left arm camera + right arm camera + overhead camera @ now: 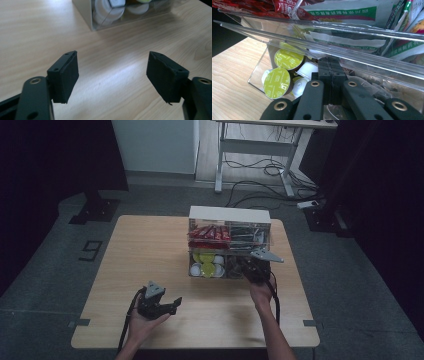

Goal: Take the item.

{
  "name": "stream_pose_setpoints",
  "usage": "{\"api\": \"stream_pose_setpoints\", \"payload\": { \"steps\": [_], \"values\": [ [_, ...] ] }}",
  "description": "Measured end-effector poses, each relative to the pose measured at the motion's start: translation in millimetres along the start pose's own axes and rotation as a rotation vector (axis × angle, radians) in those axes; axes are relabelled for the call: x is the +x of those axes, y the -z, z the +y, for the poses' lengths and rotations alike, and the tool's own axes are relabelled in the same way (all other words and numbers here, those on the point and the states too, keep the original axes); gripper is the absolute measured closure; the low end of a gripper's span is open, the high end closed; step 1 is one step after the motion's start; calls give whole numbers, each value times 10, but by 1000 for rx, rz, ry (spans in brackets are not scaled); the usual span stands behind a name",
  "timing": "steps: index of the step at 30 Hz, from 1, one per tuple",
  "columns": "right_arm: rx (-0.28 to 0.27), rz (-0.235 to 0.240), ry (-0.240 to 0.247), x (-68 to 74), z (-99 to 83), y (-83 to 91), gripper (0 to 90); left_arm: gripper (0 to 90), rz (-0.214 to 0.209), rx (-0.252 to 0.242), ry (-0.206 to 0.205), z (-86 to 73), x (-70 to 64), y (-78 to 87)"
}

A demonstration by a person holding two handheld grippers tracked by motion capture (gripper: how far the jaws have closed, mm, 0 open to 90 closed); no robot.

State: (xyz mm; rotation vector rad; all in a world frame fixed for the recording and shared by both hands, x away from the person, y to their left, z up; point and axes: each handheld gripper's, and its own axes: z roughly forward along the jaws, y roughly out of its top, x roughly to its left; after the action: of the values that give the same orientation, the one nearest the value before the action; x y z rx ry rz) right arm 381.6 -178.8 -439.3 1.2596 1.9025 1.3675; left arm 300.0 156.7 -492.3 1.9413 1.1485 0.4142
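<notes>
Clear organiser (pixel 230 245) on wooden table (pixel 150 250), grey floor; left jaws apart, right jaws together

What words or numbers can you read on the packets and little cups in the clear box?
White and green packets: Chinese characters on the green band, upside down and too blurred to quote.
Red packets: white lettering, cut off, unreadable.
Green-lidded capsules: faint print on the lids, too small to read.
Packets at the right edge: coloured print, blurred.
Floor mark left of the table: shape like "9".
</notes>
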Motion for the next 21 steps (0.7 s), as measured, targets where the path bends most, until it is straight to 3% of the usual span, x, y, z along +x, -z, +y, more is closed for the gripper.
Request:
{"api": "stream_pose_setpoints", "payload": {
  "steps": [6,21],
  "values": [
    [6,2,6,0,11,0,891,276,3,-19,-21,164,-91,-63],
    [3,31,5,-1,20,-5,892,297,59,-29,-62,438,-300,-265]
  ]
}}
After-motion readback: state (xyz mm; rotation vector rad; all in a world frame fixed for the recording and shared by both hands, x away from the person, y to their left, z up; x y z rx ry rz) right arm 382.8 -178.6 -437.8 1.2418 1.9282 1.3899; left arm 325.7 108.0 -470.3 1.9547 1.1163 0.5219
